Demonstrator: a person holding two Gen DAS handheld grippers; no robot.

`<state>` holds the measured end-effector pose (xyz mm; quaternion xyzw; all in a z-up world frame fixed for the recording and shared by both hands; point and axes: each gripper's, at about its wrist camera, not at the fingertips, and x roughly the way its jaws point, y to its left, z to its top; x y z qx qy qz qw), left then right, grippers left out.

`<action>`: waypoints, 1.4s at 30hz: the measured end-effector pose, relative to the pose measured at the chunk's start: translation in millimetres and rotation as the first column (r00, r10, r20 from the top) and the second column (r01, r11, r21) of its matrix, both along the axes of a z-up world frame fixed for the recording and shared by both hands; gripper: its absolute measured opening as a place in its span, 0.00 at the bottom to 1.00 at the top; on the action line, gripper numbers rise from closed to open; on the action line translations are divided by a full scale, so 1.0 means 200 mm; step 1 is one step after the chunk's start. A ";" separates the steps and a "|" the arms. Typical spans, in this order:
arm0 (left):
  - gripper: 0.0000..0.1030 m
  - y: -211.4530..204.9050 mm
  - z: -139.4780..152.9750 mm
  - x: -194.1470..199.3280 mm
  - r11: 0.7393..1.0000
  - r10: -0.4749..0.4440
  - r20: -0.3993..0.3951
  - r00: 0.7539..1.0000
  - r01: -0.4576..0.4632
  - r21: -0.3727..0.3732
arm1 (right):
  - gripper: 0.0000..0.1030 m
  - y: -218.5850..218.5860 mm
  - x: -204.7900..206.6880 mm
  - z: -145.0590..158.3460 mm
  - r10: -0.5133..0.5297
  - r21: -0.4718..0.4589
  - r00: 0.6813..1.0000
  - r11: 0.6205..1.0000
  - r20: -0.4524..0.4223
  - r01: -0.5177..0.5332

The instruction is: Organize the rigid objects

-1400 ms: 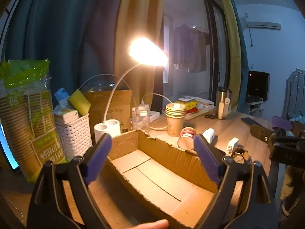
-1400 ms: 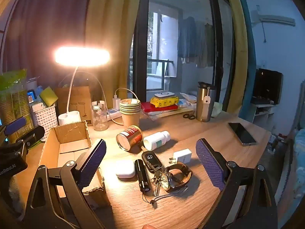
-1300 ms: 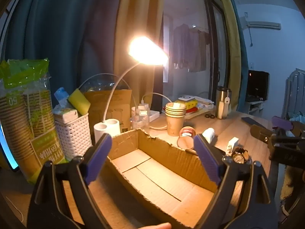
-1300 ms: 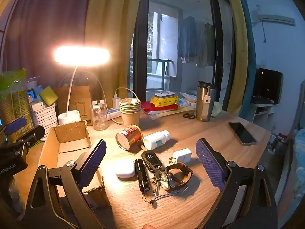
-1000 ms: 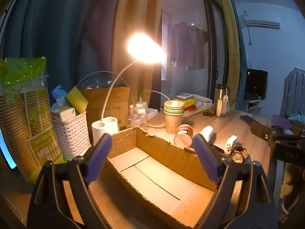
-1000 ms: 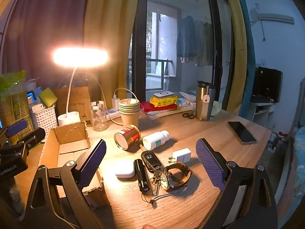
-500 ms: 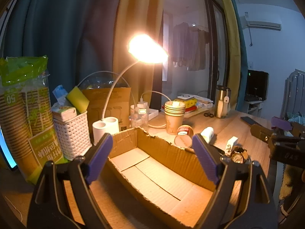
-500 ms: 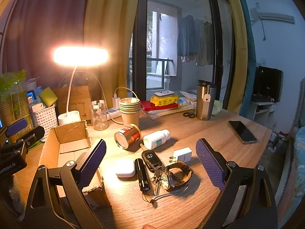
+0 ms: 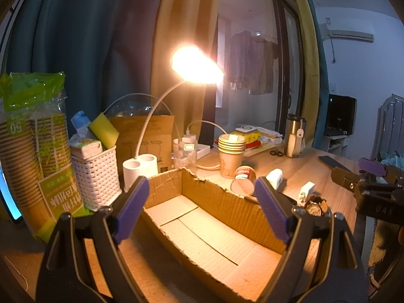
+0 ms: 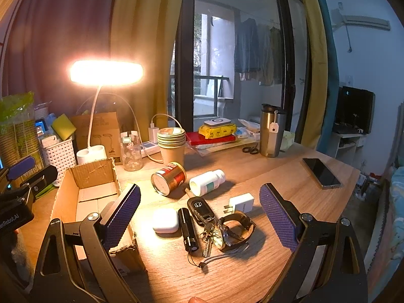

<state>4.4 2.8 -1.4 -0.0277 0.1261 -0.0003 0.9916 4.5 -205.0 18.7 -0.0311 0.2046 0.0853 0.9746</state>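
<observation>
The right tool [image 10: 199, 217] was spread wide and held nothing, poised above the loose items on the bench [image 10: 252, 272]. Nearest lay the wristwatch [image 10: 233, 229], the keys with car fob [image 10: 200, 208], the black flashlight [image 10: 187, 229] and the white earbud case [image 10: 165, 220]. Beyond them were the white charger plug [image 10: 242, 202], the pill bottle [image 10: 206, 182] and the red tin [image 10: 168, 178], both on their sides.

The left tool [image 9: 202, 209] was equally wide and empty, over the empty cardboard box [image 9: 209, 227].

Recommended procedure: take one item at a time, closing squarely across its narrow width, starting with the earbud case nearest the box.
</observation>
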 end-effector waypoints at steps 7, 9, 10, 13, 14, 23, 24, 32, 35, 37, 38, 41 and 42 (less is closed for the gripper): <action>0.84 -0.01 0.00 -0.01 1.000 -0.001 0.001 1.000 0.001 -0.003 | 0.94 0.00 -0.01 0.00 -0.001 -0.003 1.000 1.000 -0.002 0.001; 0.84 -0.01 -0.01 -0.01 1.000 -0.002 0.002 1.000 0.002 -0.001 | 0.94 0.00 0.00 0.00 0.000 0.000 1.000 1.000 -0.005 0.000; 0.84 -0.01 -0.01 -0.01 1.000 -0.001 0.002 1.000 0.001 -0.001 | 0.94 0.01 0.00 -0.01 0.002 0.001 1.000 1.000 -0.007 -0.002; 0.84 -0.01 -0.01 -0.01 1.000 -0.003 -0.001 1.000 0.003 -0.003 | 0.94 0.01 0.00 -0.01 0.000 -0.002 1.000 1.000 -0.009 0.000; 0.84 -0.01 -0.01 -0.01 1.000 -0.005 -0.002 1.000 0.005 -0.004 | 0.94 0.01 0.00 -0.01 -0.001 -0.001 1.000 1.000 -0.011 0.001; 0.84 -0.01 -0.02 -0.02 1.000 -0.007 -0.008 1.000 0.007 -0.011 | 0.94 0.01 0.00 -0.01 0.001 0.000 1.000 1.000 -0.011 -0.001; 0.84 -0.01 -0.02 -0.02 1.000 -0.007 -0.008 1.000 0.007 -0.011 | 0.94 0.01 0.01 -0.01 0.000 -0.001 1.000 1.000 -0.011 0.000; 0.84 -0.02 -0.01 -0.02 1.000 -0.013 -0.015 1.000 0.012 -0.016 | 0.94 0.02 0.02 -0.01 0.001 -0.005 1.000 1.000 -0.012 -0.001; 0.84 -0.01 -0.01 -0.02 1.000 -0.014 -0.017 1.000 0.014 -0.017 | 0.94 0.02 0.02 -0.01 0.004 0.002 1.000 1.000 -0.013 -0.004; 0.84 -0.01 -0.01 -0.01 1.000 -0.015 -0.021 1.000 0.015 -0.018 | 0.94 0.02 0.02 0.00 0.007 0.001 1.000 1.000 -0.012 -0.007; 0.84 -0.01 -0.01 -0.01 1.000 -0.015 -0.023 1.000 0.014 -0.020 | 0.94 0.02 0.01 -0.01 0.007 -0.001 1.000 1.000 -0.011 -0.007; 0.84 -0.01 -0.01 -0.01 1.000 -0.016 -0.026 1.000 0.015 -0.021 | 0.94 0.02 0.01 -0.01 0.009 0.004 1.000 1.000 -0.013 -0.009; 0.84 -0.01 -0.01 -0.01 1.000 -0.015 -0.027 1.000 0.015 -0.021 | 0.94 0.02 0.01 0.00 0.009 0.003 1.000 1.000 -0.013 -0.009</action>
